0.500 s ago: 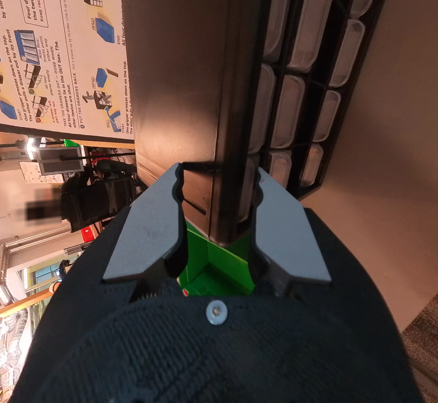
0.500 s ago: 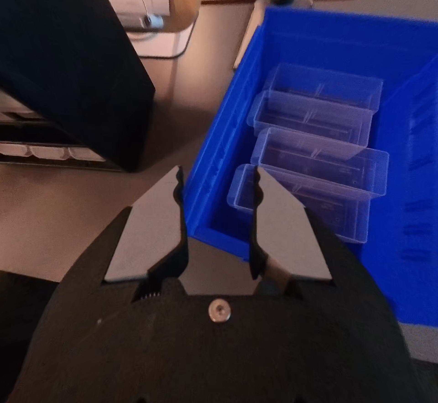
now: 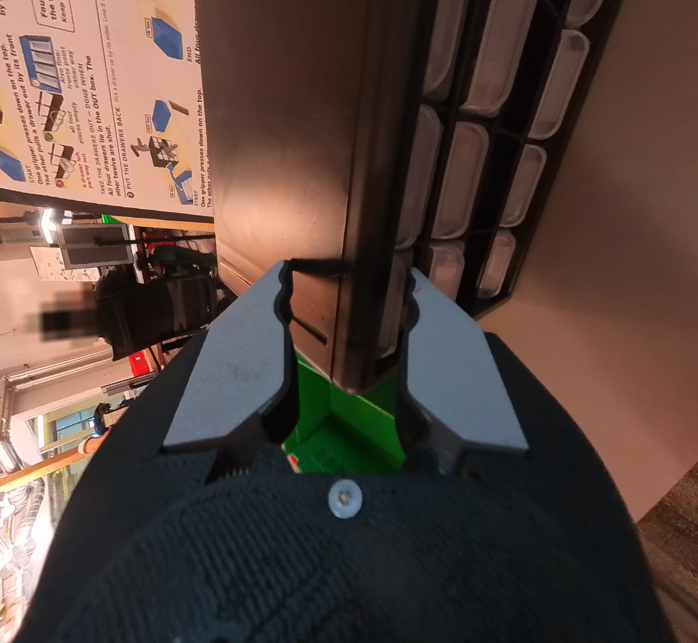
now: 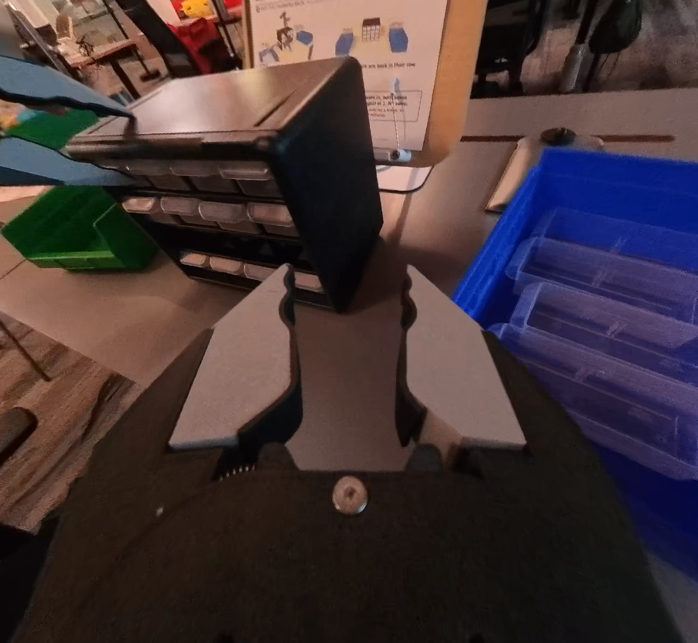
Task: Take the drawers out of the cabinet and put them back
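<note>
Spreading its two grey fingers over bare worktop (image 4: pixel 94 307), the right gripper (image 4: pixel 347 284) holds nothing, just short of the cabinet's near corner. To its right, a blue bin (image 4: pixel 487 277) holds four clear drawers (image 4: pixel 604 326) lying side by side. The black cabinet (image 4: pixel 332 186) stands mid-worktop with a green bin (image 4: pixel 75 239) at its far side; three rows of drawer fronts show and one row gapes dark. The left gripper (image 3: pixel 345 288), jaws apart, straddles the cabinet's top front edge (image 3: pixel 347 171); actual pinching cannot be told. Behind stands a printed instruction sheet (image 4: pixel 351 20); its writing is legible but left unquoted.
</note>
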Motion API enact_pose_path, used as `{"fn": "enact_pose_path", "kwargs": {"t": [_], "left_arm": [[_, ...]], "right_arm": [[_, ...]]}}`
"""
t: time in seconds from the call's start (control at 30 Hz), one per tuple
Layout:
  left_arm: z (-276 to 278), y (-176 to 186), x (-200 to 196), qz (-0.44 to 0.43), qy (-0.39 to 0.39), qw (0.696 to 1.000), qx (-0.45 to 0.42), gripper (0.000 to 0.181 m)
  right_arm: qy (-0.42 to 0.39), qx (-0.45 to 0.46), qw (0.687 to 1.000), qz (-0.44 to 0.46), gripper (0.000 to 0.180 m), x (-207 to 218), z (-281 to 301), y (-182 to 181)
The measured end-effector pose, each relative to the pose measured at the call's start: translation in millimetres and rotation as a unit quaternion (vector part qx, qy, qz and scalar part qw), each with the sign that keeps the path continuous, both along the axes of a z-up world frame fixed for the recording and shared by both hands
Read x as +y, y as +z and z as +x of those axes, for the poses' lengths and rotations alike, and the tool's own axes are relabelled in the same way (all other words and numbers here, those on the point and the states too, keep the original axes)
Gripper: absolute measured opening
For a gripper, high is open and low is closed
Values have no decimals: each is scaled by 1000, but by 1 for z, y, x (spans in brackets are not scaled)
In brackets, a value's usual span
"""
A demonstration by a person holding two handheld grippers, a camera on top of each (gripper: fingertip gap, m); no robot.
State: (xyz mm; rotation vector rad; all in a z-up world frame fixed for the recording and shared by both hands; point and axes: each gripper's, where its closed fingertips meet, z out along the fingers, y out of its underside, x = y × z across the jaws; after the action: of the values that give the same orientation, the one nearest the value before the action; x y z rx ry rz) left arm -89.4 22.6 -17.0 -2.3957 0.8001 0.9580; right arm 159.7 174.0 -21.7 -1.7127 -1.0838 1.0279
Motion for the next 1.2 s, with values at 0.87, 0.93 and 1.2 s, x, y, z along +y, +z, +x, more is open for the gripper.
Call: {"fn": "enact_pose_path", "kwargs": {"t": [0.87, 0.93, 1.2], "left_arm": [[-2, -1, 2, 5, 8, 1000, 9, 57], [-2, -1, 2, 8, 6, 1000, 6, 57], [-2, -1, 3, 26, 10, 999, 18, 57]], "right_arm": [[-18, -36, 999, 3, 56, 17, 45, -9], [-29, -28, 999, 1, 56, 23, 54, -6], [-41, -19, 999, 1, 62, 31, 67, -3]]}}
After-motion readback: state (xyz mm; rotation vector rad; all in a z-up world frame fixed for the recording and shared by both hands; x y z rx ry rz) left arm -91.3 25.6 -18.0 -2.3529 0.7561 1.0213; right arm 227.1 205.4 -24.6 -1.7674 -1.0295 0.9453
